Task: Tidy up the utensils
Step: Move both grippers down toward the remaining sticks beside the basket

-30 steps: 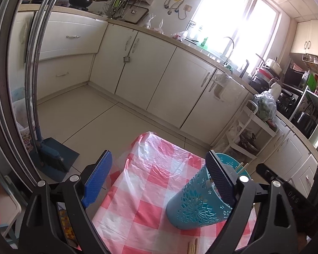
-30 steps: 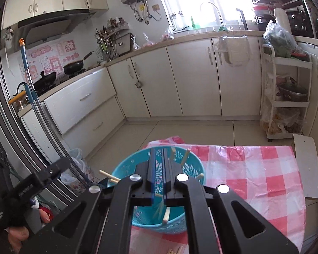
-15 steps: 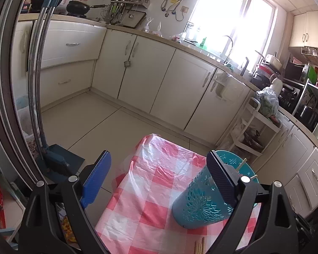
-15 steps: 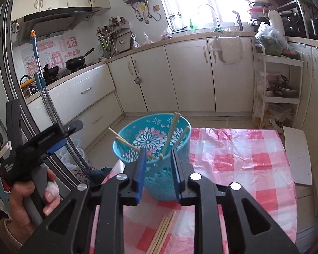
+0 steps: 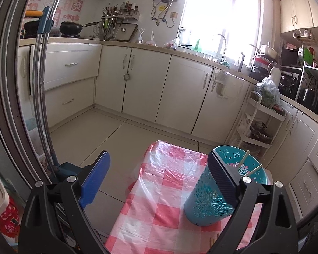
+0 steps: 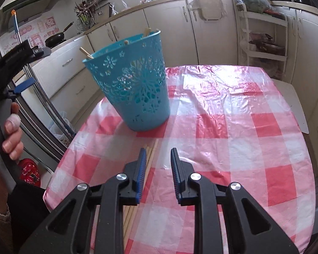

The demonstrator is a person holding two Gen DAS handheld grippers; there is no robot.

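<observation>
Chopsticks (image 6: 151, 150) lying beside the spread right tongs (image 6: 158, 156) escape the spread left tongs (image 5: 159, 169).

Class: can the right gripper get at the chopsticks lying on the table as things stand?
Probably yes: the right gripper is open, just above the chopsticks, slightly to their right; nothing lies between.

Blown-out window (image 5: 220, 19) daylight, fisheye-warped edges, tablecloth (image 6: 220, 84) glare
</observation>
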